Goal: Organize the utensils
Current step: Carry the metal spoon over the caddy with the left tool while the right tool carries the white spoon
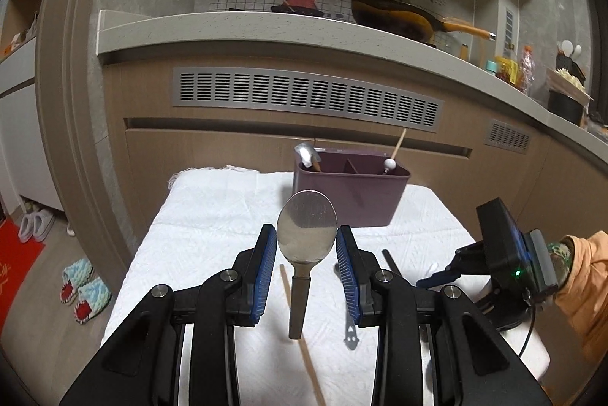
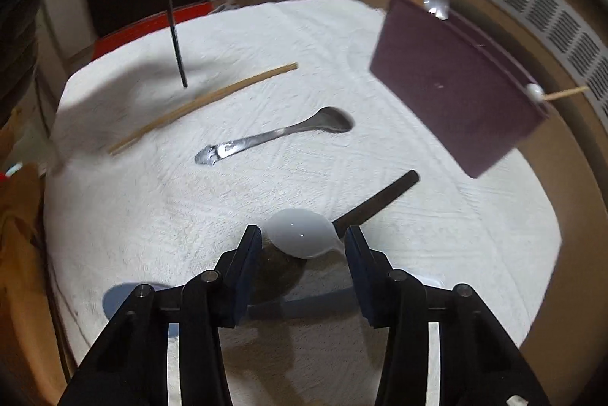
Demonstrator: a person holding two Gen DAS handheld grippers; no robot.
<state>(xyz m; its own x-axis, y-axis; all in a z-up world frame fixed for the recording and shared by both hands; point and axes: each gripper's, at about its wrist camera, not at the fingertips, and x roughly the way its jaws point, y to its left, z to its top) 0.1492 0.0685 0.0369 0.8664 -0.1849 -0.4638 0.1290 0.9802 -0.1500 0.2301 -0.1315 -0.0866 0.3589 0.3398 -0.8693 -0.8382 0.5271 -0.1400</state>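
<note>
Your left gripper (image 1: 306, 246) is clamped on the steel spoon (image 1: 306, 235), bowl up and handle hanging down, with the purple caddy (image 1: 351, 191) straight ahead, while your right gripper (image 2: 303, 242), jaws apart, straddles the white spoon (image 2: 300, 233) on the towel (image 2: 152, 216).

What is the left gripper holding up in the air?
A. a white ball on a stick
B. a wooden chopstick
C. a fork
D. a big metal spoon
D: the left gripper has a big metal spoon between its blue pads, bowl up and handle hanging down, lifted clear of the white cloth; a wooden chopstick lies on the cloth below.
</note>
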